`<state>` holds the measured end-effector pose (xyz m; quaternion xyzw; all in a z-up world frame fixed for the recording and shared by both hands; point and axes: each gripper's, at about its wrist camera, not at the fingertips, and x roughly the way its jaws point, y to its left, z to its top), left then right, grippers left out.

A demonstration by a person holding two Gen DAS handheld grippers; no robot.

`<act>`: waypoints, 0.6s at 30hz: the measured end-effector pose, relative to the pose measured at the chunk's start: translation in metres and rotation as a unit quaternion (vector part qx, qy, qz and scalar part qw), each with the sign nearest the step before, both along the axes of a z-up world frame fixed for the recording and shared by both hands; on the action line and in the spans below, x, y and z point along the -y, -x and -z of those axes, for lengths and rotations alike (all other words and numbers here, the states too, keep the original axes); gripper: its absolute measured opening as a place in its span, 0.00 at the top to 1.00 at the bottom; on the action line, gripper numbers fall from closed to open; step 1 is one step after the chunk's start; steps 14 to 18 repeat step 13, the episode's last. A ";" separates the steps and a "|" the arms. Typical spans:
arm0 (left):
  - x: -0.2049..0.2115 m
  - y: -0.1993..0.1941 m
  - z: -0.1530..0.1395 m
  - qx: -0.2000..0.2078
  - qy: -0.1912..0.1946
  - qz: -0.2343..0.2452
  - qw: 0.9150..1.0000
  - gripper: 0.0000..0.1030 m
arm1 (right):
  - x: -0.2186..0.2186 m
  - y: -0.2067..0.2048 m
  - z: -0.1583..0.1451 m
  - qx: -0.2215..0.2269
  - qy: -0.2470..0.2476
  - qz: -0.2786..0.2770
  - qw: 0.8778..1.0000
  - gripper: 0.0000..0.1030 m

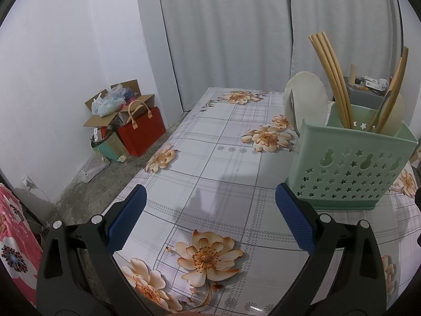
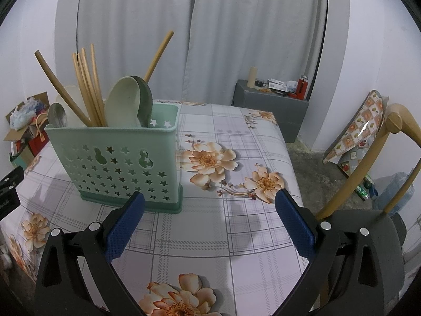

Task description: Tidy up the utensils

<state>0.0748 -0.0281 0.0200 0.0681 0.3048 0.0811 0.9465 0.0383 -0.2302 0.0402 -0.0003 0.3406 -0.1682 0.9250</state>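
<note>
While both tools gape wide, empty | perforated mint plastic caddy [image 2: 118, 163] | wooden chopsticks [image 2: 88, 87] upright

The bench [image 2: 257, 237] wears a glossy plaid cloth printed with large peach flowers, reaching to every visible edge. A mint-green perforated utensil holder [image 2: 118, 163] stands upright on it toward the left edge, well back from the near edge. Wooden chopsticks [image 2: 88, 92] and spoons [image 2: 126, 105] stand inside it.
</note>
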 end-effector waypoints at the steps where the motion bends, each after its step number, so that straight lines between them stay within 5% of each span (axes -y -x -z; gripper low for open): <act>1: 0.000 0.000 0.000 0.000 0.000 0.000 1.000 0.08 | 0.000 0.000 0.000 0.000 0.000 0.000 1.000 0.06; 18: 0.003 -0.002 0.001 -0.002 0.000 0.004 1.000 0.08 | 0.000 0.000 0.000 0.000 -0.001 0.001 1.000 0.06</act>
